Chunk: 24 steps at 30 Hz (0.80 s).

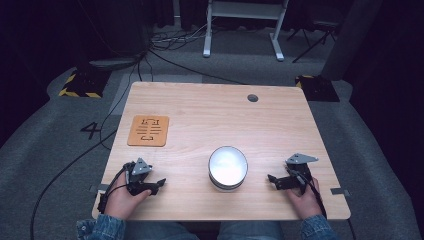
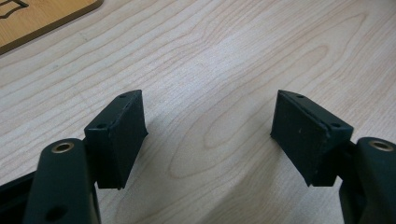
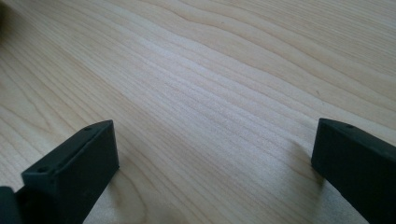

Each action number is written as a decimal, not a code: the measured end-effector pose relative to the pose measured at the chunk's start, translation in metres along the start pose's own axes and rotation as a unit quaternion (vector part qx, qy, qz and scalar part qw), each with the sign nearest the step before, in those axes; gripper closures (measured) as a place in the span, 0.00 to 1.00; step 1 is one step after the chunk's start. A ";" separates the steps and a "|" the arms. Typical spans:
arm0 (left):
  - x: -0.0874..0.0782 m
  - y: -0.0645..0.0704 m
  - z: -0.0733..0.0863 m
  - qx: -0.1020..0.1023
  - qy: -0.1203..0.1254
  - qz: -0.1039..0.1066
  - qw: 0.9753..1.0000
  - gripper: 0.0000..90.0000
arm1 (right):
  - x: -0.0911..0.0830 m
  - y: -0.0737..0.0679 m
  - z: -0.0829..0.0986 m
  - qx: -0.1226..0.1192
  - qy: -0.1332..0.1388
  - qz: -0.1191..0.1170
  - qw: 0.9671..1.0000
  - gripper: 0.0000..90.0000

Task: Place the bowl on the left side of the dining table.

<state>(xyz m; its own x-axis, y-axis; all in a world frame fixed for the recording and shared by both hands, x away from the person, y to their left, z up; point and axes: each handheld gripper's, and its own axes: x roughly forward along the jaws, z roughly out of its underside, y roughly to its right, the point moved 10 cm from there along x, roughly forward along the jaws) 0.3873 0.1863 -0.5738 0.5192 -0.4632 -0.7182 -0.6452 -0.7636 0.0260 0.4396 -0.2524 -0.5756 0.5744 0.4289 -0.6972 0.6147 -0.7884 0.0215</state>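
Note:
A round white dish stack (image 1: 228,167) stands on the wooden table (image 1: 215,120) near its front edge, between my two hands. My left gripper (image 1: 159,184) rests on the table at the front left, open, its tips pointing right toward the dish. In the left gripper view the left gripper (image 2: 210,123) has its jaws wide apart over bare wood. My right gripper (image 1: 272,180) lies at the front right, open, pointing left at the dish. The right gripper view has the right gripper (image 3: 215,144) with nothing between its jaws.
An orange-brown mat (image 1: 148,130) with a dark printed pattern lies at the table's left; its corner (image 2: 42,16) is seen in the left gripper view. A small grey grommet (image 1: 252,97) sits near the far edge. Cables and a white desk frame (image 1: 245,25) are on the floor beyond.

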 end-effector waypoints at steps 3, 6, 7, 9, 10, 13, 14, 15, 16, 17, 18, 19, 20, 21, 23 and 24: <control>-0.004 0.002 0.001 -0.007 -0.010 0.004 1.000 0.38 | 0.000 0.000 0.000 0.000 0.000 0.000 1.000 0.01; -0.008 0.002 -0.001 -0.011 -0.012 0.001 1.000 0.38 | 0.000 0.000 0.000 0.003 0.001 0.001 1.000 0.01; -0.011 0.001 -0.003 -0.009 -0.008 -0.002 1.000 0.38 | 0.000 0.000 0.000 0.000 0.000 0.001 1.000 0.01; -0.017 0.002 -0.009 -0.013 0.002 -0.005 1.000 0.38 | 0.000 0.001 0.000 -0.002 -0.001 0.002 1.000 0.01; -0.020 0.004 -0.012 -0.015 0.004 0.001 1.000 0.38 | 0.000 0.000 0.000 -0.001 -0.001 0.001 1.000 0.01; -0.029 0.009 -0.023 -0.018 0.015 0.008 1.000 0.38 | 0.000 0.000 0.000 0.001 -0.001 0.001 1.000 0.01; -0.033 0.013 -0.030 -0.016 0.016 0.014 1.000 0.38 | 0.000 0.000 0.000 0.002 0.000 0.002 1.000 0.01; -0.034 0.015 -0.033 -0.017 0.018 0.017 1.000 0.38 | 0.000 0.000 0.000 0.002 0.000 0.001 1.000 0.01; -0.035 0.016 -0.037 -0.011 0.019 0.016 1.000 0.38 | 0.000 0.000 0.000 0.002 -0.001 0.002 1.000 0.01; -0.037 0.020 -0.039 -0.014 0.020 0.022 0.999 0.39 | 0.000 0.000 0.000 0.002 -0.001 0.001 1.000 0.01; -0.037 0.020 -0.039 -0.014 0.020 0.022 0.999 0.39 | 0.000 0.000 0.000 0.002 -0.001 0.001 1.000 0.01; -0.038 0.022 -0.043 -0.011 0.023 0.024 0.999 0.39 | 0.000 0.000 0.000 0.001 -0.001 0.002 1.000 0.01; -0.041 0.027 -0.052 -0.002 0.036 0.032 0.999 0.39 | 0.000 0.000 0.000 0.002 -0.001 0.002 1.000 0.01; -0.041 0.027 -0.052 -0.002 0.036 0.032 0.999 0.39 | 0.000 0.000 0.000 0.002 -0.001 0.002 1.000 0.01; -0.044 0.037 -0.065 0.004 0.047 0.044 0.998 0.39 | 0.000 0.000 0.000 0.002 -0.001 0.002 1.000 0.01; -0.045 0.040 -0.070 0.009 0.052 0.049 0.997 0.39 | 0.000 0.000 0.000 0.003 -0.001 0.002 1.000 0.01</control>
<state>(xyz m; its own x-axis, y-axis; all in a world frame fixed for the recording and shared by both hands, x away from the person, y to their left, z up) 0.3774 0.1451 -0.4925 0.5069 -0.5805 -0.6372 -0.7058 -0.7039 0.0798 0.4396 -0.2522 -0.5755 0.5759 0.4247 -0.6985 0.6095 -0.7925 0.0207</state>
